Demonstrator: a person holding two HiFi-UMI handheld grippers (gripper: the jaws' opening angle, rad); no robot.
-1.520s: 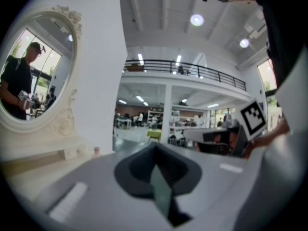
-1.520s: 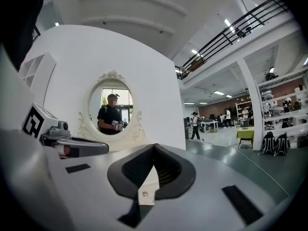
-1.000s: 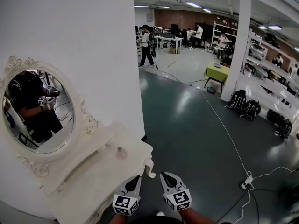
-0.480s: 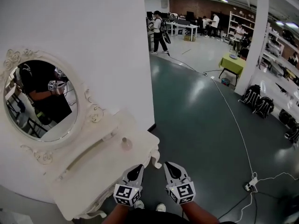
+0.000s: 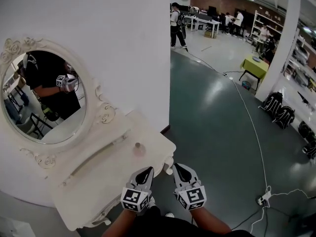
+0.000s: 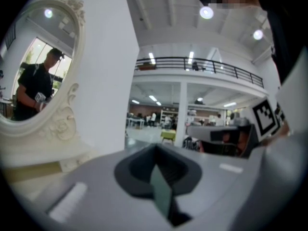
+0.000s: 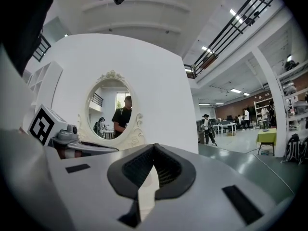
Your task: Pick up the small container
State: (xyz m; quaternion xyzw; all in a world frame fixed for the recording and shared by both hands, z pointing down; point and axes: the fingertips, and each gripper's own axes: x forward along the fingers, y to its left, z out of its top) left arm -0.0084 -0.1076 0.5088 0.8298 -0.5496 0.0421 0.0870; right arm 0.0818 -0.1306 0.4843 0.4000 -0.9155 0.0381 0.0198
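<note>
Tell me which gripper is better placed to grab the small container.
Likely left: the left gripper points at the small container from nearest; the right gripper hangs beyond the vanity corner. Both shut.

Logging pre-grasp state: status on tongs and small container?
Left tongs, right tongs shut, empty. The small container on vanity top, untouched. Nothing in between.

This is a big open lab hall: a glossy dark green floor point(image 5: 212, 117) crossed by a white cable point(image 5: 252, 127), white work tables point(image 5: 205, 21), white shelving racks point(image 5: 260, 26), a black-railed mezzanine point(image 6: 202, 66), and a staged ornate cream dressing desk point(image 5: 98, 181) against a freestanding white wall point(image 5: 113, 43).
</note>
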